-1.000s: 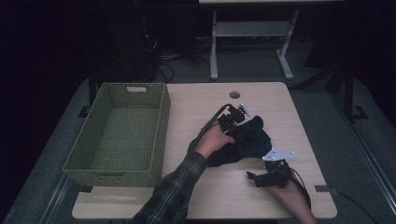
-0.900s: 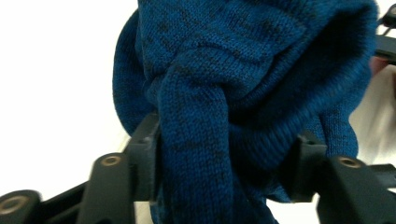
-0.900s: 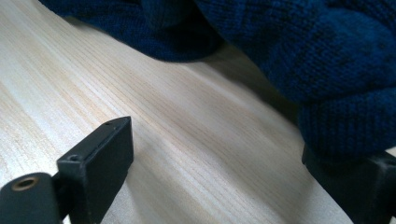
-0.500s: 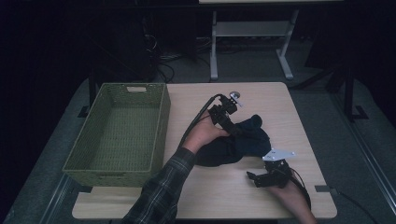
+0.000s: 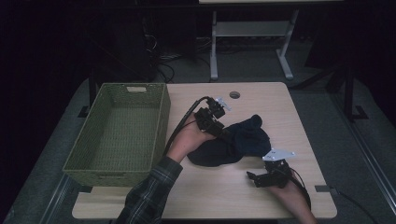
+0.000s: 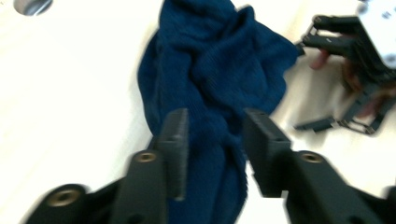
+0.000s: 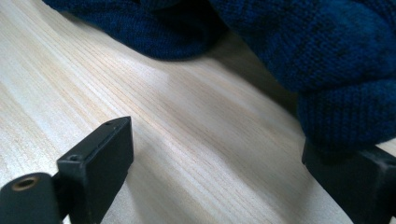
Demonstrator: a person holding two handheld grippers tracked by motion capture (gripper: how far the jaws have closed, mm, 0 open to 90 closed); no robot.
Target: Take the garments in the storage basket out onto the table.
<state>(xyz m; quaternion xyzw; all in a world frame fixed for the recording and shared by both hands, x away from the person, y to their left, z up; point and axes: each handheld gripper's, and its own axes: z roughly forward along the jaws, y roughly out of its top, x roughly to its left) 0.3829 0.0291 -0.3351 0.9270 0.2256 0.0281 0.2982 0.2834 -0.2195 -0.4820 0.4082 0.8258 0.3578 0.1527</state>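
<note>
Looking down from the high view, the frame presents a wooden counter (image 5: 299, 116) bearing a green woven basket (image 5: 119, 133) on its left part and a dark blue knitted garment (image 5: 233, 142) bunched near its middle. The left gripper (image 5: 219, 130) reaches over the garment's near-left portion, its cable arching back toward the forearm in a plaid sleeve (image 5: 149, 193). A second ago this gripper sat lower, on the garment's right portion; it has since travelled up and toward the basket side, and the cloth now bulges where the gripper pulls. The right gripper (image 5: 254, 177) lies low on the counter just beside the garment's near edge, unmoved.

In the left gripper view, the two black fingers (image 6: 175, 149) flank a raised ridge of the blue garment (image 6: 210, 93). The jaws have just been closing, and the fold runs between them; the pads appear to press the cloth, though blur leaves the firmness of contact uncertain. The right gripper (image 6: 355, 56) appears farther off beside the garment's far edge.

In the right gripper view, the fingers (image 7: 100, 163) stand wide apart with bare counter (image 7: 140, 102) between them; they hold nothing. The garment (image 7: 336, 60) lies close ahead, one fold resting against the finger at the right.

Judged from this arrangement, the left gripper has secured a pinch and begun the lift, probably toward the empty basket; the garment itself remains on the counter.
</note>
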